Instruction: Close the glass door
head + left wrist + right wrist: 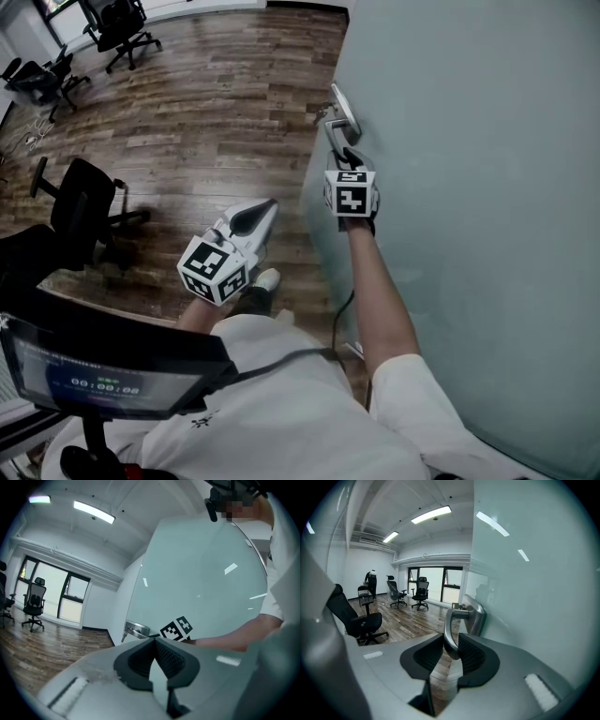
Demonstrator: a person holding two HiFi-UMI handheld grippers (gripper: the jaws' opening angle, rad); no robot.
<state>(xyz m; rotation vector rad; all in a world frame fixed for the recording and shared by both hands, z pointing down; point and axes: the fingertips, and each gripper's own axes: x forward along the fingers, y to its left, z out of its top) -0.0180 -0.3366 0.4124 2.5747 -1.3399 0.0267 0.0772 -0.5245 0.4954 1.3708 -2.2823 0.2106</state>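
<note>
Right claw (pixel 451 646) is clamped on the lever of the door handle (pixel 454 620), lever pinched between both pads; in the head view that claw (pixel 344 155) reaches up to the handle (pixel 339 117) at the door's free edge. Glass door (pixel 469 187) is frosted and fills the right of the head view. Its handle edge stands over bare wooden floor (pixel 206 112), and no frame or latch post is visible beside it, so I read it as not closed yet. Black office chairs (pixel 84 206) sit well apart on the left, clear of the door. Left claw (pixel 267 208) hangs near the person's body, away from the door; the left gripper view shows it (pixel 154 641) closed with nothing between the pads. Status: grip on the handle done. Remaining: swing the door to its frame, confirm it seats, release.
</note>
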